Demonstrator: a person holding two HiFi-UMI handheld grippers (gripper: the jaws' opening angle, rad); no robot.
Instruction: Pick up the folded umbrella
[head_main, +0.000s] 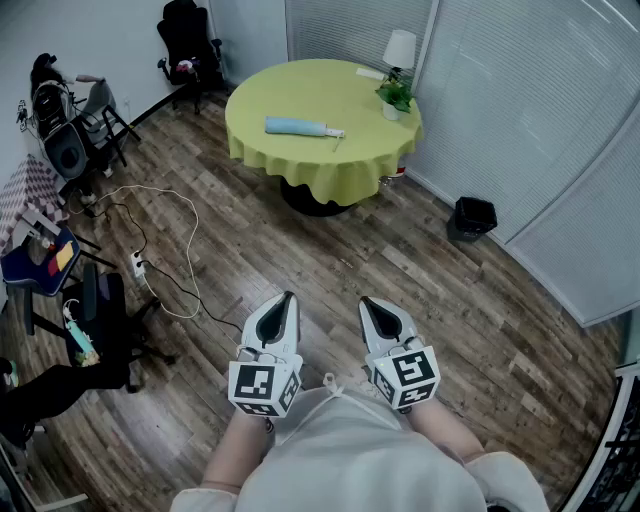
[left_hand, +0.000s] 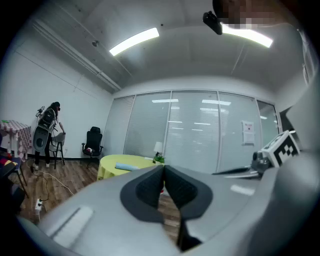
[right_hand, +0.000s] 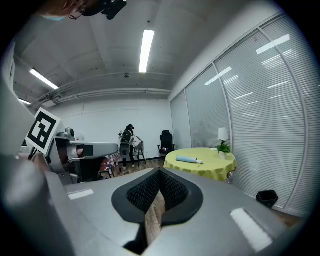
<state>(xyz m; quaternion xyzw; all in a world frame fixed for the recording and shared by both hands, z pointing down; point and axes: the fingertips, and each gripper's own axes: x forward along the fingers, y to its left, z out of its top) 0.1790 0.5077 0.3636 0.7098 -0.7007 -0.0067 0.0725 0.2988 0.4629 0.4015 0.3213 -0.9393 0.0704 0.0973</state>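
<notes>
l to r, head view: power strip (head_main: 138, 264) + white cable (head_main: 191, 232) on the wood floor (head_main: 300, 250), far l. round table w/ yellow-green cloth (head_main: 330, 175) across the room, top centre. folded umbrella (head_main: 300, 127), light blue, lies flat on the cloth, l of the table's centre, apart from the potted plant (head_main: 396, 95) at the r edge. black bin (head_main: 473, 218) on the floor further r.

left gripper (head_main: 288, 297): jaws closed, pads meet, nothing btwn. right gripper (head_main: 364, 300): same, pads together at the tips, empty. both low in frame, side by side, tips toward the table.

progress: not started, imo. umbrella untouched, well apart from both grippers. left to do: approach table, open a claw, close on umbrella, lift.
</notes>
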